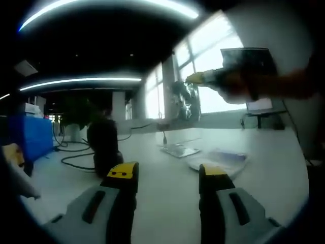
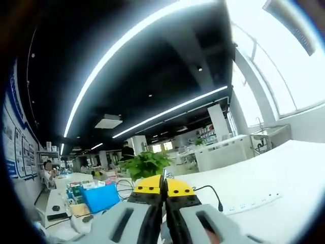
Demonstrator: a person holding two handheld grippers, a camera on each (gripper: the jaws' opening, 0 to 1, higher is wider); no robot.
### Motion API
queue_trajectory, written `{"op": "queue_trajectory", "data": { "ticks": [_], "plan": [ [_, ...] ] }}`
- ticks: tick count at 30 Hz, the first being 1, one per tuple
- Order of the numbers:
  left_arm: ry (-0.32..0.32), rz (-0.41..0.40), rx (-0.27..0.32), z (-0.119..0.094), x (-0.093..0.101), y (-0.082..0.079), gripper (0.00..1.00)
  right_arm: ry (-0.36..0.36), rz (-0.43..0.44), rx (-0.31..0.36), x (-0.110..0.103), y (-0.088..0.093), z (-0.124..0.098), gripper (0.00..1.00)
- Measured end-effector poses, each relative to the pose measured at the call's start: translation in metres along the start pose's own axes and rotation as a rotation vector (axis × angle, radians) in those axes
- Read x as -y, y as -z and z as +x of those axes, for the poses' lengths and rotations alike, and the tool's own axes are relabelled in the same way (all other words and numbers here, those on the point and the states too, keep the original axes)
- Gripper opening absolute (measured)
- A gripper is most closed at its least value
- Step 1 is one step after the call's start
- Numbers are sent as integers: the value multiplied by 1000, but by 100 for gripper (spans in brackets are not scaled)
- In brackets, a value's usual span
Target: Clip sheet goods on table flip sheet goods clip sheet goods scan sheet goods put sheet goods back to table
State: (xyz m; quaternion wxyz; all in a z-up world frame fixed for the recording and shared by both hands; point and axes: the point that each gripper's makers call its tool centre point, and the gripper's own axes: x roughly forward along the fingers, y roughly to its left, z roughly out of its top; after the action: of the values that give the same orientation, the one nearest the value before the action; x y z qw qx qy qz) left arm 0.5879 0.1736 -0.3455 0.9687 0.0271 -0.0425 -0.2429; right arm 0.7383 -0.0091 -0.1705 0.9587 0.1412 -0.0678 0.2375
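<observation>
In the left gripper view my left gripper (image 1: 168, 174) stands open over the white table (image 1: 167, 203), with nothing between its yellow-tipped jaws. Beyond it on the table lie a flat sheet pack (image 1: 179, 150) and a clear plastic packet (image 1: 219, 160). The right gripper (image 1: 195, 78), held by a hand, is raised at the upper right, and a dark glossy sheet pack (image 1: 186, 99) hangs from its tips. In the right gripper view my right gripper (image 2: 163, 186) points up and away from the table with its jaws pressed together; only a thin pale sliver shows between them.
A black upright device (image 1: 104, 145) stands on the table left of my left gripper, with cables (image 1: 76, 157) trailing from it. A blue box (image 1: 35, 134) sits at far left. A white power strip (image 2: 254, 201), a plant (image 2: 144, 165) and a blue box (image 2: 101, 196) lie ahead of the right gripper.
</observation>
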Motion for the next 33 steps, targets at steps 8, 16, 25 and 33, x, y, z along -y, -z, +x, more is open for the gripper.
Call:
{"op": "queue_trajectory", "data": {
  "ticks": [8, 16, 25, 33],
  "plan": [
    [-3, -2, -3, 0, -1, 1, 40, 11, -6, 12, -1, 4, 12, 0],
    [-3, -1, -5, 0, -1, 1, 40, 22, -29, 13, -1, 14, 23, 0],
    [-4, 0, -5, 0, 0, 1, 40, 51, -38, 21, 0, 23, 38, 0],
    [-1, -3, -4, 0, 1, 1, 40, 53, -34, 17, -8, 35, 48, 0]
  ]
}}
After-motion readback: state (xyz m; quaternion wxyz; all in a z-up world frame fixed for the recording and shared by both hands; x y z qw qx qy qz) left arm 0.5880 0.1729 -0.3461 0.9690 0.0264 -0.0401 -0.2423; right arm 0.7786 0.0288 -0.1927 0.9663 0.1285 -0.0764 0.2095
